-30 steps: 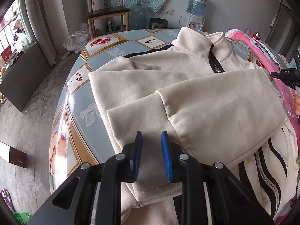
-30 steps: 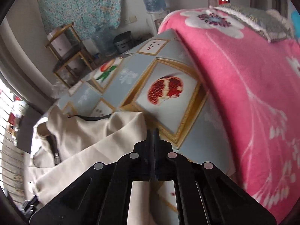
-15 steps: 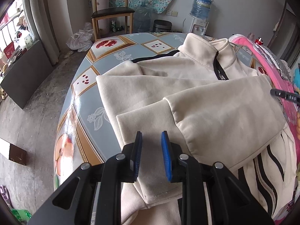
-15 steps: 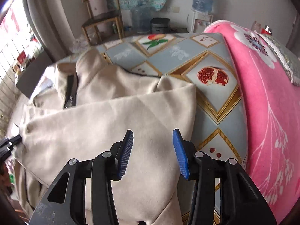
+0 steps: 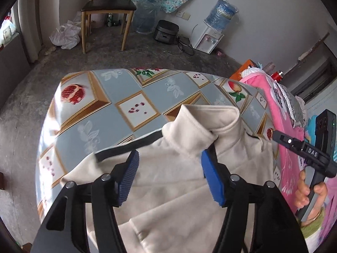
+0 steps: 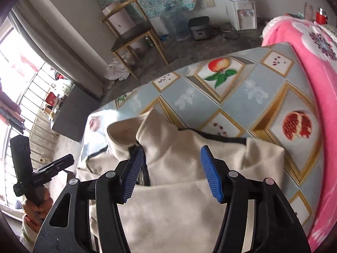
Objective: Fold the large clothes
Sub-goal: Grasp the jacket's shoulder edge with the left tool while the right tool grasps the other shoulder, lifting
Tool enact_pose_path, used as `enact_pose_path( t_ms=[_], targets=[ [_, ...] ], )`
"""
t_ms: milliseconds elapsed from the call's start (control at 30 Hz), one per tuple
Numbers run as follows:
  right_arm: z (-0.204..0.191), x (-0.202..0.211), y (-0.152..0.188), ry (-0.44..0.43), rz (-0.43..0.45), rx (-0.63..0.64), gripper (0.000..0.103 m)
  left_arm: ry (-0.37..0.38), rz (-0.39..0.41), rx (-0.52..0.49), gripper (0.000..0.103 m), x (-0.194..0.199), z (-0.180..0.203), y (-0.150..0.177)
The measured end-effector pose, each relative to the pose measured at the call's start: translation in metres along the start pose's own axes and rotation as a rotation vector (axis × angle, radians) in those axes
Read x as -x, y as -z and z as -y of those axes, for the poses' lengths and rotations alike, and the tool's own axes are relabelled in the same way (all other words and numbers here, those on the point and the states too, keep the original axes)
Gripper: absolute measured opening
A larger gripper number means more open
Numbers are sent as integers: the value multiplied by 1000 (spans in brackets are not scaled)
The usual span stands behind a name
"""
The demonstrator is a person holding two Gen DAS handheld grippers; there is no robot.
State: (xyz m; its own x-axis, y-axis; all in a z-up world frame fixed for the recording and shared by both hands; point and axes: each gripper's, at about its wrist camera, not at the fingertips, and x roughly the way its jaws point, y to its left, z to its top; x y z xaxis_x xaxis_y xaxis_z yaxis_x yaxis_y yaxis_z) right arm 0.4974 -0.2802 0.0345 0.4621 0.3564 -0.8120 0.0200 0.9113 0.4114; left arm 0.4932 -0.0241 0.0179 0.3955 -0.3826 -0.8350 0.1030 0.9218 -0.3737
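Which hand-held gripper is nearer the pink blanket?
Right. The right hand-held gripper hovers open over the jacket on the side by the pink blanket; the left hand-held gripper, also open, is over the jacket's far side.

i see the cream, soft fleece jacket with a stand-up collar [image 5: 195,168] [image 6: 189,181] lying flat on its front-up side, spread across the near part of the surface below me. its collar [image 5: 200,126] stands up and curls open at the far end, pointing away from me. a black trim strip [image 5: 130,147] runs along the shoulder seam on one side, and a dark zipper line [image 6: 145,175] shows just under the collar. one sleeve is folded across the body, its cuff seam [image 5: 137,232] lying over the chest panel nearest to me.
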Motion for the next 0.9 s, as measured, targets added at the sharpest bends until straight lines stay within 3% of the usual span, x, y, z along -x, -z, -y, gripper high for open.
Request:
enact_pose_path(
  t_ms=[100,200,267,333,367,400,467,533,733,900],
  targets=[
    [-7,-37,-19,0,-43,-43,56,34,-62,109,62,-37,4,-28],
    [-15,-63,-25,52,-65,-31,54,0,-69,167,62,-64,7,-43],
    [-17,-75,-25,58,-85,-33,45,-21,-77,172,62,-77,9,-47],
    [-17,-81,-26,35,-96,-40,28,-53,-92,156,62,-87,9,-47],
    [-18,-80,-25,37,-91,-33,24,-73,-100,153,54,-91,9,-47],
    [-20,-78,-23,49,-81,-14,20,-64,-103,151,38,-93,9,-47],
    [-25,-71,-19,65,-66,31,16,-30,-100,148,21,-92,10,-45],
    [-28,-58,-12,53,-51,70,15,-23,-83,112,13,-84,14,-42],
    [-32,-14,21,38,-6,183,14,-29,-1,-94,10,-37,39,-12],
    [-34,11,70,107,15,294,14,-32,37,-225,10,-2,50,33]
  ],
)
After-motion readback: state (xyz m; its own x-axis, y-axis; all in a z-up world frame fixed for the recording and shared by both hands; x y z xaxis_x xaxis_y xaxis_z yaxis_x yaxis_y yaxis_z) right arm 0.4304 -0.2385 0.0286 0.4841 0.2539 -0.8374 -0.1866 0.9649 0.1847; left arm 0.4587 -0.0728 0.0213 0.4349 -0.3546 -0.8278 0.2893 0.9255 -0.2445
